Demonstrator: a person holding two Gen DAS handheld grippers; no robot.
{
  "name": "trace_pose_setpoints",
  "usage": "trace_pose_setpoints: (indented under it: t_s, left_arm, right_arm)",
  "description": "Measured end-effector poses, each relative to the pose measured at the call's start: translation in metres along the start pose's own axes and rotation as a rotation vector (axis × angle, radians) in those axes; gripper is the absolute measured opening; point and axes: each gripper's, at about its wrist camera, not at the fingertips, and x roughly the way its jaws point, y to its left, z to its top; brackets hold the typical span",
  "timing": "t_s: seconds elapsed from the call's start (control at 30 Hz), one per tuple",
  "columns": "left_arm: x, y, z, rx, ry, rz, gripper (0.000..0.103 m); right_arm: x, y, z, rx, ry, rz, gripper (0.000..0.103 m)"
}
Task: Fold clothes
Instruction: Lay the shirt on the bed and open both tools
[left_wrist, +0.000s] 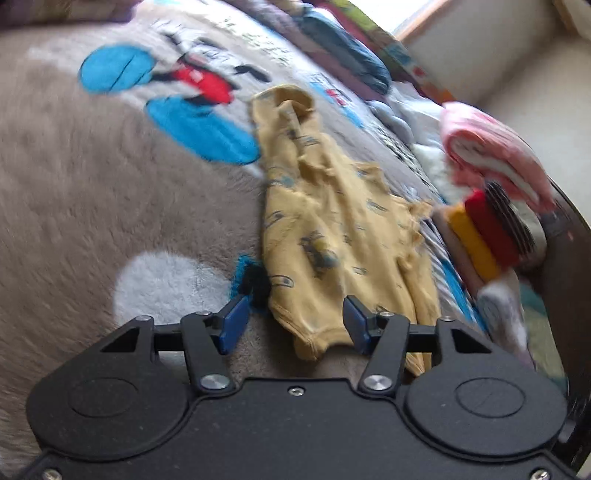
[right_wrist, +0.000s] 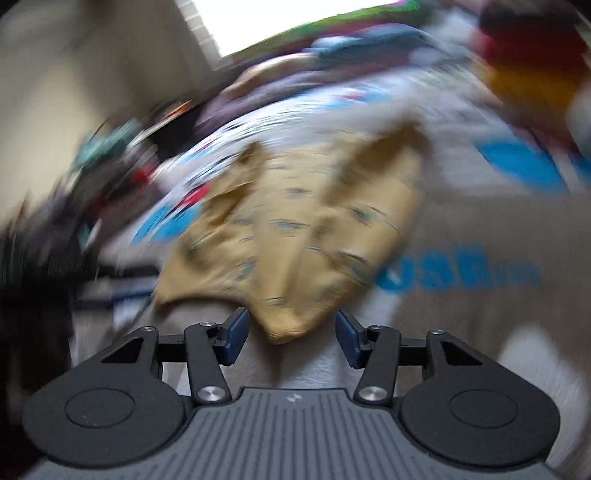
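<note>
- Left wrist view, left half: a plush grey-brown blanket (left_wrist: 92, 192) with a cartoon print in blue, red and black fills the frame; a pale round patch lies at lower left.
- Centre: the yellow printed garment (left_wrist: 332, 229) lies crumpled on the blanket, running from upper middle down to the bottom middle.
- Bottom centre: the left gripper (left_wrist: 295, 326) stands spread, blue pads (left_wrist: 234, 325) apart; the garment's lower hem lies between them, the right pad over the cloth, and no pinch shows.
- Right: a stack of folded clothes (left_wrist: 480, 236) in yellow, red and dark stripes, with a pink and white folded piece (left_wrist: 491, 155) above it.
- Right wrist view, heavily blurred: dark clutter at left, the same yellow garment (right_wrist: 295, 236) in the middle on the blanket (right_wrist: 480, 229), blue lettering to its right.
- Bottom centre: the right gripper (right_wrist: 291, 334) is spread too, the garment's lowest tip hanging between its pads, untouched as far as the blur allows.
</note>
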Motion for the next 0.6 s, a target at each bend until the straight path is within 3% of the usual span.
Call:
trace_pose_setpoints:
  t_s: [0.07, 0.13, 0.2, 0.27, 0.43, 0.47, 0.53, 0.57, 0.6]
  left_arm:
    - [-0.003, -0.005, -0.006, 0.003, -0.015, 0.008, 0.002]
    - [-0.006, -0.010, -0.012, 0.006, -0.029, 0.017, 0.002]
    - [-0.014, -0.013, -0.018, 0.000, -0.045, 0.020, 0.002]
    - [-0.033, -0.013, -0.028, -0.025, -0.063, 0.015, 0.002]
    - [-0.038, -0.006, -0.048, -0.001, -0.010, 0.035, 0.003]
    - [-0.037, -0.006, -0.049, 0.017, 0.005, 0.035, 0.006]
    - [-0.037, -0.007, -0.049, 0.049, 0.022, 0.030, 0.031]
    - [-0.040, -0.007, -0.048, 0.062, 0.013, 0.011, 0.055]
    - [-0.042, -0.006, -0.048, 0.068, -0.002, 0.008, 0.062]
  right_arm:
    - [0.008, -0.014, -0.010, 0.131, -0.040, 0.038, 0.053]
    - [0.011, -0.018, -0.015, 0.185, -0.073, 0.068, 0.045]
    - [0.015, -0.021, -0.015, 0.219, -0.075, 0.095, 0.007]
    - [0.013, -0.025, -0.017, 0.256, -0.084, 0.107, 0.006]
    - [0.003, -0.036, -0.023, 0.319, -0.091, 0.086, 0.005]
    - [0.003, -0.037, -0.022, 0.314, -0.085, 0.073, 0.005]
    - [0.001, -0.037, -0.022, 0.314, -0.074, 0.070, 0.007]
    - [-0.001, -0.036, -0.021, 0.311, -0.075, 0.066, 0.011]
    - [-0.007, -0.032, -0.020, 0.286, -0.089, 0.049, 0.018]
